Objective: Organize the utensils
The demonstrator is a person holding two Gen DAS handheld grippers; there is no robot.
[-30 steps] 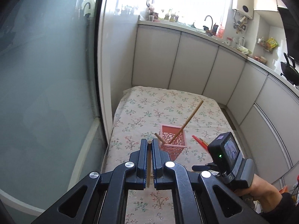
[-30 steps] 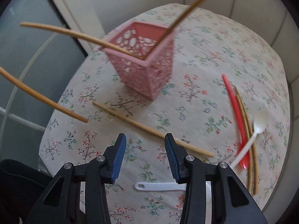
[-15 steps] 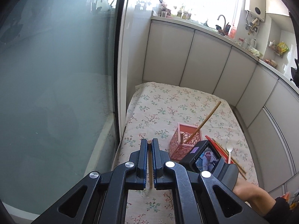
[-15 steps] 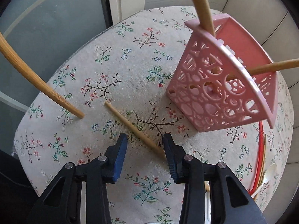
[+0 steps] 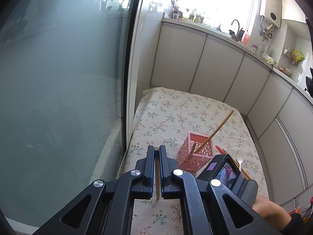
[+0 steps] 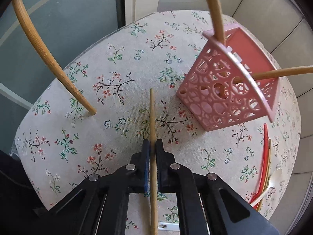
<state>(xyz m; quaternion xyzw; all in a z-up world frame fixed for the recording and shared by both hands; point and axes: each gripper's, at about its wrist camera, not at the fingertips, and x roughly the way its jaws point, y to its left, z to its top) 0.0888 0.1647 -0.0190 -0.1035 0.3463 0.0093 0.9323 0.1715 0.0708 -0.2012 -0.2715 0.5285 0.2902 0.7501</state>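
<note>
A pink openwork basket stands on the flowered tablecloth with two wooden chopsticks leaning out of it. My left gripper is shut on a wooden chopstick, held above the table's near left part; that chopstick shows at left in the right wrist view. My right gripper is shut on another wooden chopstick lying on the cloth, just left of the basket.
A red utensil, more chopsticks and a white spoon lie at the table's right side. A white utensil handle lies near the front edge. A glass door is at left, cabinets behind and right.
My right gripper has closed on the chopstick lying on the cloth, which now points straight ahead between the jaws. My left gripper, still holding its chopstick, has shifted left and back.
</note>
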